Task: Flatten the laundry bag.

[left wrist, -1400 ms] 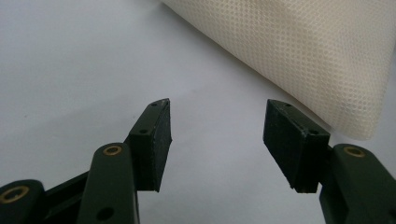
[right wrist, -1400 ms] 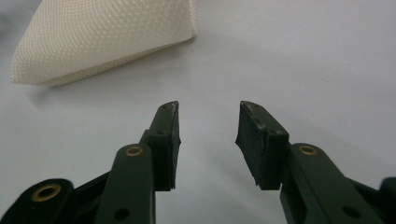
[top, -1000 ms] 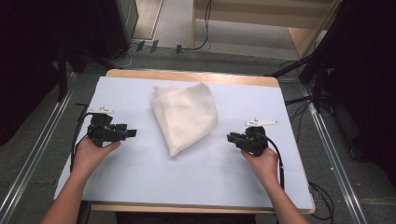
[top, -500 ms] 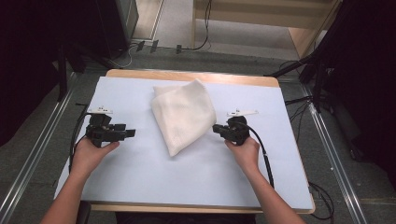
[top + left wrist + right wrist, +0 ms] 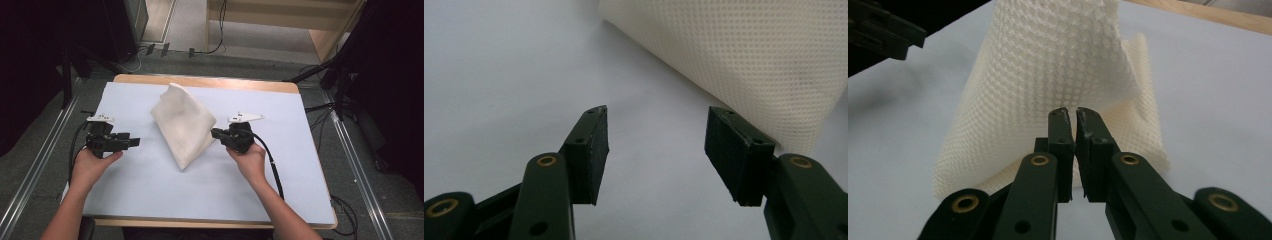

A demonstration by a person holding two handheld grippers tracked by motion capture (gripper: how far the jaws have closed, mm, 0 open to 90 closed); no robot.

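— High view first: where's the cloth [image 5: 184, 125]?
— Centre of the table [image 5: 280, 165], folded, one flap lifted.
— Right gripper [image 5: 217, 133]?
— Jaws pinched on the cloth's right edge, having just closed; it has moved in from centre right and raised that edge.
— Left gripper [image 5: 134, 143]?
— Jaws wide, holding nothing, left of the cloth.

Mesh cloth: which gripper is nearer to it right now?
Right. The right gripper is shut on the mesh cloth's right edge, lifting it. The left gripper sits open on the table, apart from the cloth's left side.
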